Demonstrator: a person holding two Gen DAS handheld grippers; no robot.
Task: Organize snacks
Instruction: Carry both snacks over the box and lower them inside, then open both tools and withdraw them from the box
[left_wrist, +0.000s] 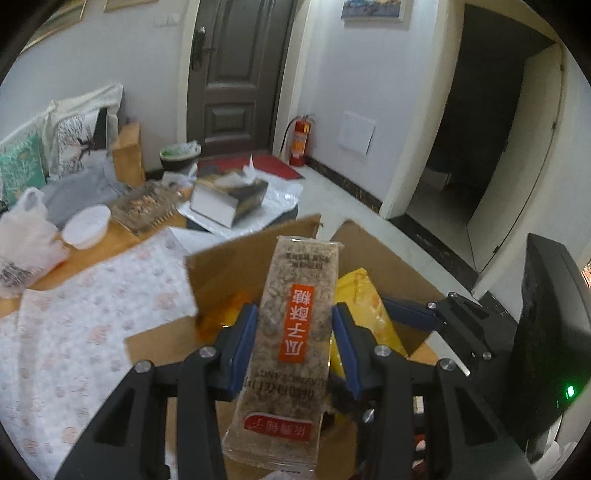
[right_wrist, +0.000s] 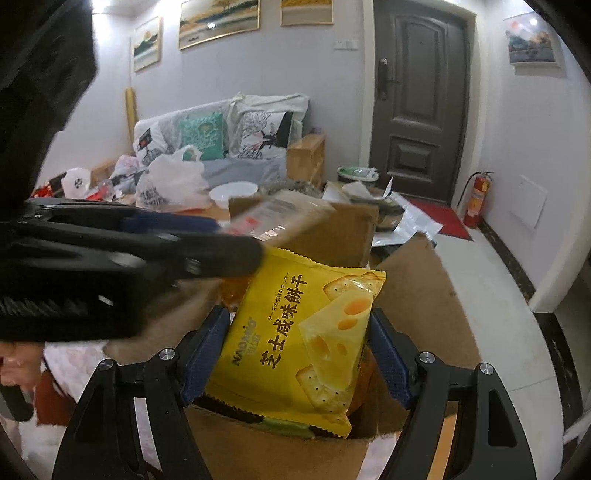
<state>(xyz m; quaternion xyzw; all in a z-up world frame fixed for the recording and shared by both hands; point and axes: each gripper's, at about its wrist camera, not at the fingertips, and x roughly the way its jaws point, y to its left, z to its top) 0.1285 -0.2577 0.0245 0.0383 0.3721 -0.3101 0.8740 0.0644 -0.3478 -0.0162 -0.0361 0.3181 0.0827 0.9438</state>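
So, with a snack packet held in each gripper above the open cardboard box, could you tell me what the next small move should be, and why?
Probably carry both packets sideways, clear of the cardboard box, toward the patterned cloth. The left gripper clamps the seed brittle bar and the right gripper the yellow cheese cracker packet; both hang over the box, flaps open.

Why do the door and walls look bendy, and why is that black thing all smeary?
Both wrist views use a fisheye lens, so the door bows; in the right wrist view the left gripper and its seed bar smear with motion blur, while the yellow cracker pack stays sharp.
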